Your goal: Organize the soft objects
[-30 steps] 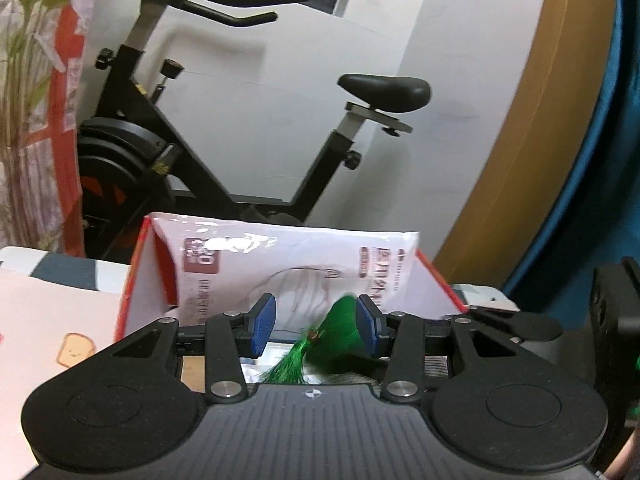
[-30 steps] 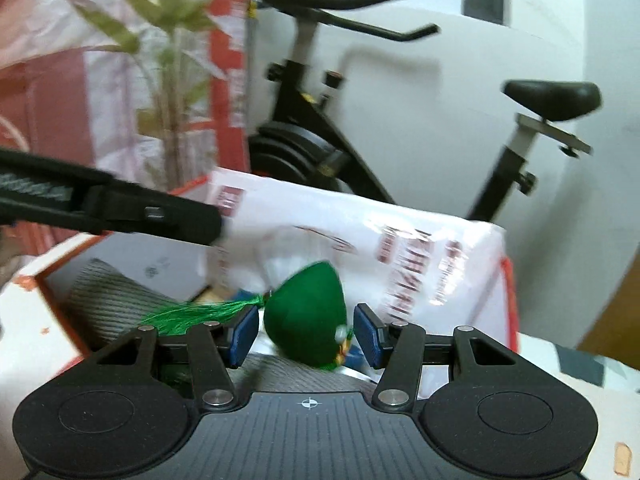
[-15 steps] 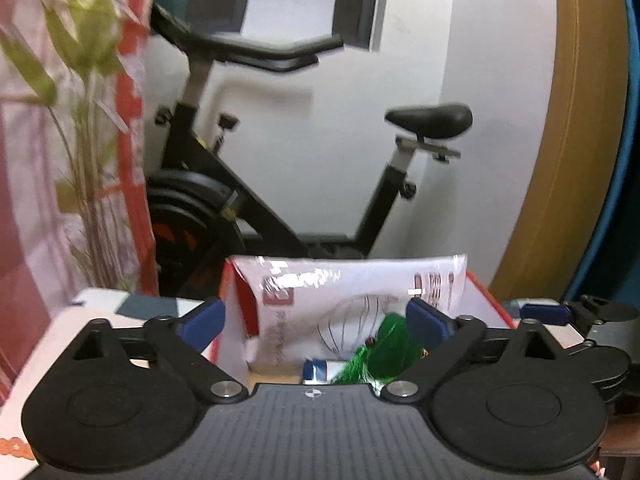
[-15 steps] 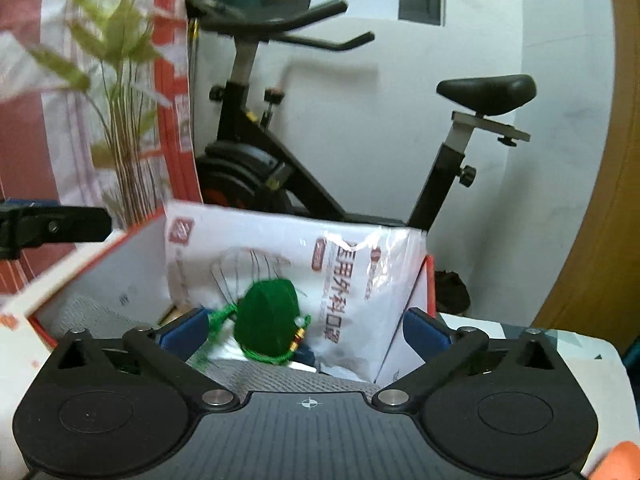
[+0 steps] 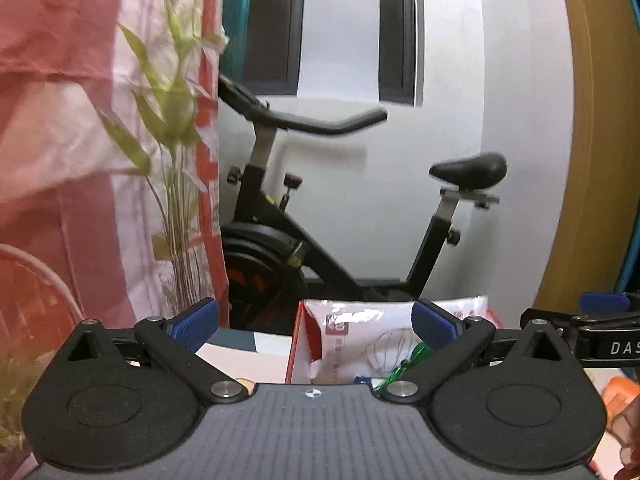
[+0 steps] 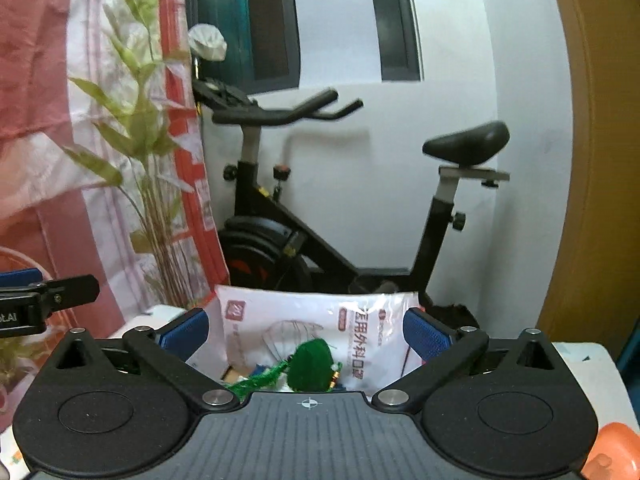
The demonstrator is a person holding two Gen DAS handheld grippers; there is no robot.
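A green soft ornament with a tassel [image 6: 310, 366] lies in a red-and-white box [image 5: 298, 344] beside a white plastic mask package [image 6: 320, 324]. In the left wrist view only a bit of the green ornament [image 5: 412, 360] shows past the package [image 5: 372, 340]. My left gripper [image 5: 314, 322] is open and empty, pulled back from the box. My right gripper [image 6: 306, 330] is open and empty too, just behind the ornament. Each gripper shows at the edge of the other's view.
A black exercise bike [image 6: 360, 216] stands against the white wall behind the box. A leafy plant [image 6: 136, 152] and a red-and-white curtain [image 5: 60, 140] are at the left. An orange thing [image 6: 616, 452] shows at the bottom right. A brown curved panel [image 5: 580, 160] is at the right.
Both grippers opened, let go of the green ornament, and drew back and up from the box. The ornament now rests in the box.
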